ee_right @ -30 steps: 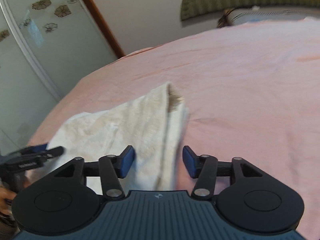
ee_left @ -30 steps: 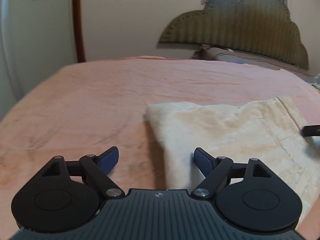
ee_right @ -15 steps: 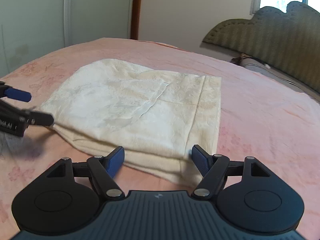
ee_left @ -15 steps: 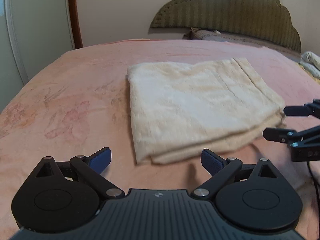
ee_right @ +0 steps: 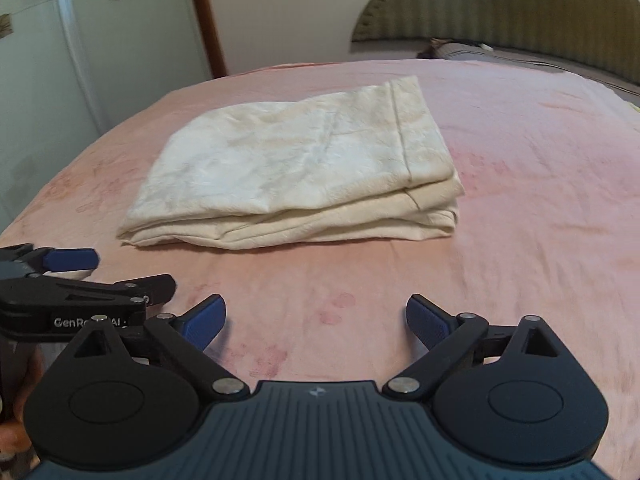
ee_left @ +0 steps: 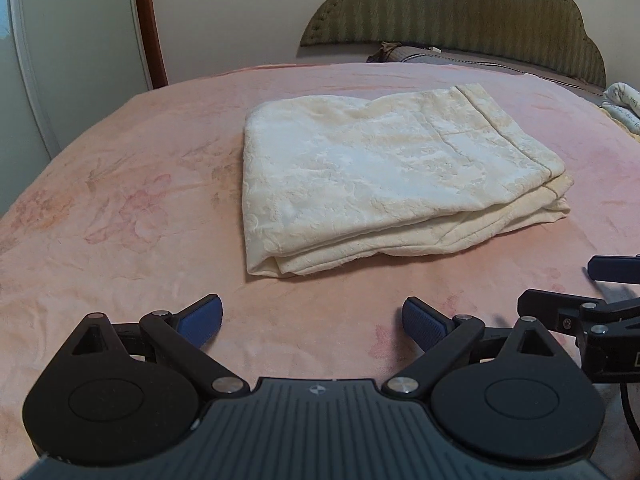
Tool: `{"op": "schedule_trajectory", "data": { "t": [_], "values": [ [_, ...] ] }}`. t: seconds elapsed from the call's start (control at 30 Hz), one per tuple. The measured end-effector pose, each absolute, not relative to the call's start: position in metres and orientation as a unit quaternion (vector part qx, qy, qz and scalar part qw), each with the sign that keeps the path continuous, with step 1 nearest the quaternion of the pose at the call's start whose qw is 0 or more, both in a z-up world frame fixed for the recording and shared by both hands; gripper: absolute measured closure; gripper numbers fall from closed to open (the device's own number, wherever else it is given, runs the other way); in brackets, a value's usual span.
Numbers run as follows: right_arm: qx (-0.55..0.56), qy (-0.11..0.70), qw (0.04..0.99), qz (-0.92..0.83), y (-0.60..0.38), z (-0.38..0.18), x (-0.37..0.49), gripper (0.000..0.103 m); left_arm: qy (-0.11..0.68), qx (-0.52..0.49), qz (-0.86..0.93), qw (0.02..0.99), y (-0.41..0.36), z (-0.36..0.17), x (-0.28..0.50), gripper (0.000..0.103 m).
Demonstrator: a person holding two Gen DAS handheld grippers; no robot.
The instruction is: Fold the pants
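Because the pants (ee_left: 384,176) lie folded into one flat, layered rectangle on the pink bedspread (ee_left: 120,200), the folding looks all but finished. In the left wrist view they sit at about twelve o'clock from the left gripper (ee_left: 312,320), apart from it; in the right wrist view they lie at roughly eleven o'clock from the right gripper (ee_right: 314,320). Both grippers stand wide open and hold nothing. The cloth looks soft, light and limp — a cream, faintly textured fabric that should sag wherever it is unsupported, and the stacked layers would likely slide apart if only the top one were pinched. The safer hold, I judge, is at the thick folded edge near three o'clock, pinching all layers at once. Count: one pair of pants, two grippers, one padded headboard (ee_left: 460,4), one pillow (ee_left: 432,54) beneath it — little else.
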State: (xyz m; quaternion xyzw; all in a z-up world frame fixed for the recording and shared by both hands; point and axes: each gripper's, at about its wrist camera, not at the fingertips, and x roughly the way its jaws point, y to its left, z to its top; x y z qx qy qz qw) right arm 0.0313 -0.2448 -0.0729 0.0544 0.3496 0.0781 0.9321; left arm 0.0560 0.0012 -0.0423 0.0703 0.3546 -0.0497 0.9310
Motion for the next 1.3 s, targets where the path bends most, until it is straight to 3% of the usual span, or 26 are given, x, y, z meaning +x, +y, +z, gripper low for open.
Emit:
{"op": "schedule_trajectory", "data": {
  "t": [0.23,0.6,1.3],
  "values": [
    [0.009,0.339,0.940,0.040,-0.242,-0.083,0.027,0.005,0.355,0.061,-0.037,0.932,0.004,-0.044,0.054,0.003],
    [0.024,0.335,0.941,0.048,-0.242,-0.085,0.027,0.000,0.348,0.042,-0.022,0.936,0.006,-0.051,0.048,0.000],
    [-0.006,0.347,0.936,0.052,-0.231,-0.089,0.032,0.000,0.350,0.030,-0.024,0.936,0.010,-0.054,0.049,0.000]
  ]
}}
